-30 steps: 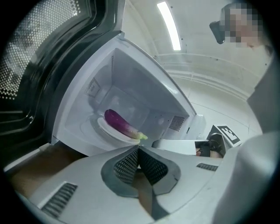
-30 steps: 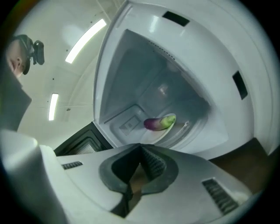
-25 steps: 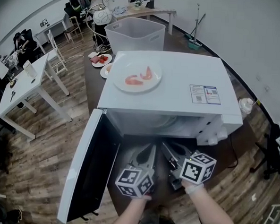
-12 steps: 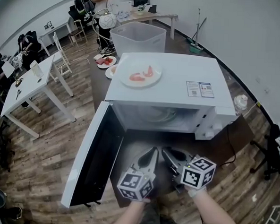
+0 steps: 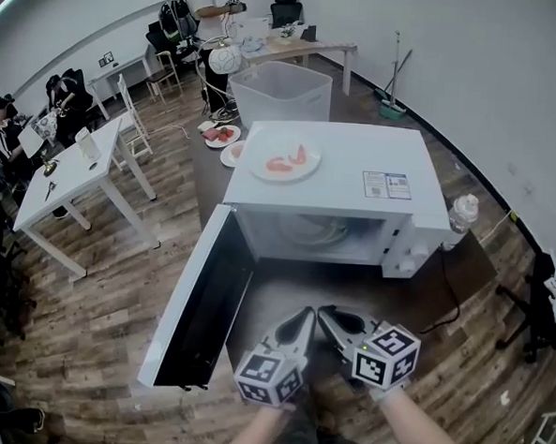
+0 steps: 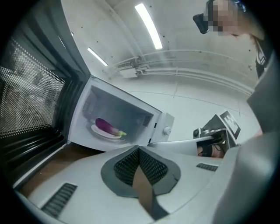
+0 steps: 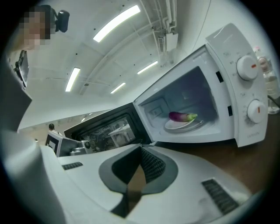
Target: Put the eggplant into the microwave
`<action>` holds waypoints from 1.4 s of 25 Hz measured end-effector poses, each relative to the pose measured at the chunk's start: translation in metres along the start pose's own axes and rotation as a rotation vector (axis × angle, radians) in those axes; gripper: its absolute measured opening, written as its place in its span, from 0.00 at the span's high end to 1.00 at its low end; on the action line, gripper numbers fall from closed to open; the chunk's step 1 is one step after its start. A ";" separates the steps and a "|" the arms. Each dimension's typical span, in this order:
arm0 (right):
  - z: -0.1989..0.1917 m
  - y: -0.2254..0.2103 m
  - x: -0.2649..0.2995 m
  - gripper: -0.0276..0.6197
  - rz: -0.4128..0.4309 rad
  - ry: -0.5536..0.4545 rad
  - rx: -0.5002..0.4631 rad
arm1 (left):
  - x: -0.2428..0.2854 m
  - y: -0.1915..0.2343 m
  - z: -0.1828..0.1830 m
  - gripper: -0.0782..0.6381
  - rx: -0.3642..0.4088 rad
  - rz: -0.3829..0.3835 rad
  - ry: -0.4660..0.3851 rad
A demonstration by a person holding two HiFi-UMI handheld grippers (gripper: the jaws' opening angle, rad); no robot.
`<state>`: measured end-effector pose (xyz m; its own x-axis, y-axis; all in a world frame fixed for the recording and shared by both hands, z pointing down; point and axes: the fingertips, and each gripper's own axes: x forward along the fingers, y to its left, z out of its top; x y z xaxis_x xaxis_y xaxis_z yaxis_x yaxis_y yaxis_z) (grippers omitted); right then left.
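Head view has the left gripper (image 5: 302, 316) and the right gripper (image 5: 329, 315) side by side, low in front of the microwave (image 5: 347, 174), whose door (image 5: 203, 301) stands wide open to the left. Both grippers have their jaws pressed together with nothing between them, and neither touches the oven. The eggplant (image 7: 181, 116) lies inside the chamber on a white plate (image 7: 173, 127), well apart from both tools.

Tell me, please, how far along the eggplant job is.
Done: the eggplant lies on the plate inside the microwave. In hand: nothing; the left gripper and right gripper are both shut and empty, outside the cavity. Left: perhaps only closing the open door.
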<state>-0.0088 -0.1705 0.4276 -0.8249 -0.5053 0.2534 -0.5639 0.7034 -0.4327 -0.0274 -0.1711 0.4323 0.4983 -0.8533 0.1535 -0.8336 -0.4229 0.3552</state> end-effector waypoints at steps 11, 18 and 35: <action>0.001 0.033 -0.031 0.95 0.017 0.011 -0.034 | -0.031 -0.028 0.008 0.89 -0.012 -0.025 -0.006; 0.007 0.053 -0.043 0.95 0.027 0.000 -0.068 | -0.047 -0.043 0.016 0.89 -0.016 -0.024 -0.030; 0.037 0.081 -0.091 0.95 0.011 -0.069 -0.130 | -0.085 -0.060 0.041 0.89 -0.017 -0.027 -0.059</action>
